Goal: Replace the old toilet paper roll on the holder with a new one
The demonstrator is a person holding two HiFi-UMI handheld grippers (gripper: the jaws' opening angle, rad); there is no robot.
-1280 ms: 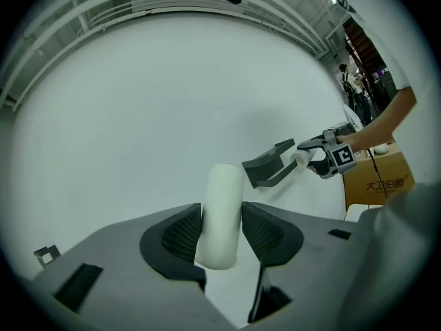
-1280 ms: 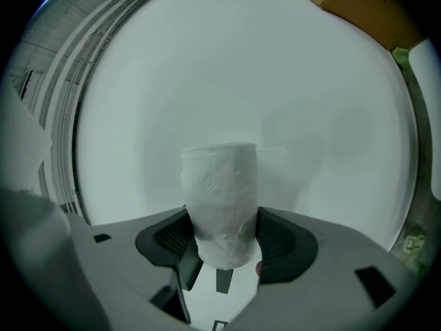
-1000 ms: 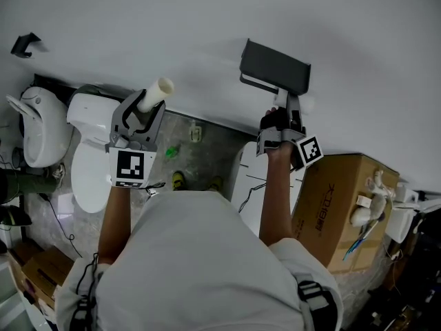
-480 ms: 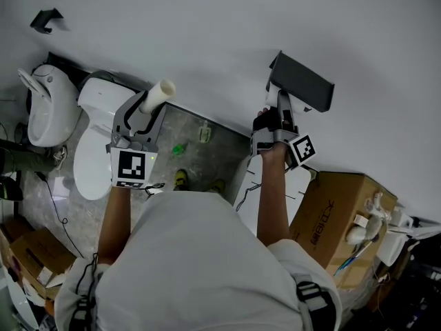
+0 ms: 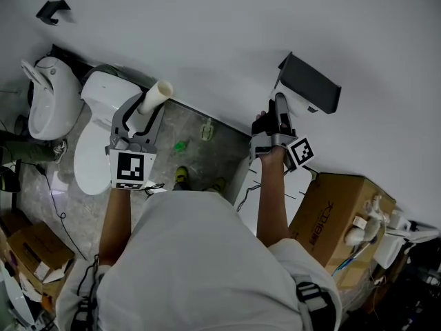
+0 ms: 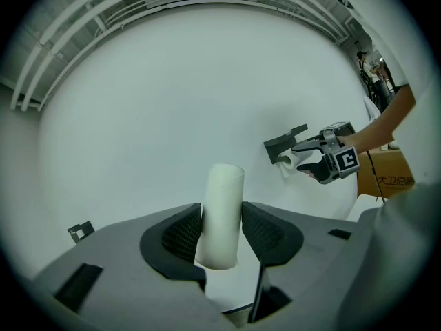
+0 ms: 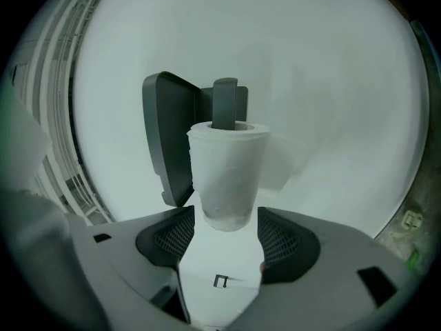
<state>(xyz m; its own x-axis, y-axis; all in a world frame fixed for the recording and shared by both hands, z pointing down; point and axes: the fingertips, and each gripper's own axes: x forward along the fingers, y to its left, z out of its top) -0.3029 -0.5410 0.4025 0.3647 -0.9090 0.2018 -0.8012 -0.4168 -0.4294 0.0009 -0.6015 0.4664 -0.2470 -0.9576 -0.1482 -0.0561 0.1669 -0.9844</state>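
Seating looks done: the roll (image 7: 227,171) sits on the holder (image 7: 165,143); the right gripper (image 7: 226,234) stands wide around its near end; the left gripper (image 6: 220,234) clamps the old tube (image 6: 224,192), well apart; next, draw the right gripper straight off.

Head view: set above the person (image 5: 207,254), looking steeply down, with the wall (image 5: 207,33) at 12 o'clock and both claws in frame.

Left claw (image 6: 220,227) view: faces the wall from well back, past its cardboard tube (image 6: 222,212). The holder (image 6: 284,145) and right claw (image 6: 304,156) appear small at 3 o'clock.

Right claw view: close on the same holder, which fills the centre.
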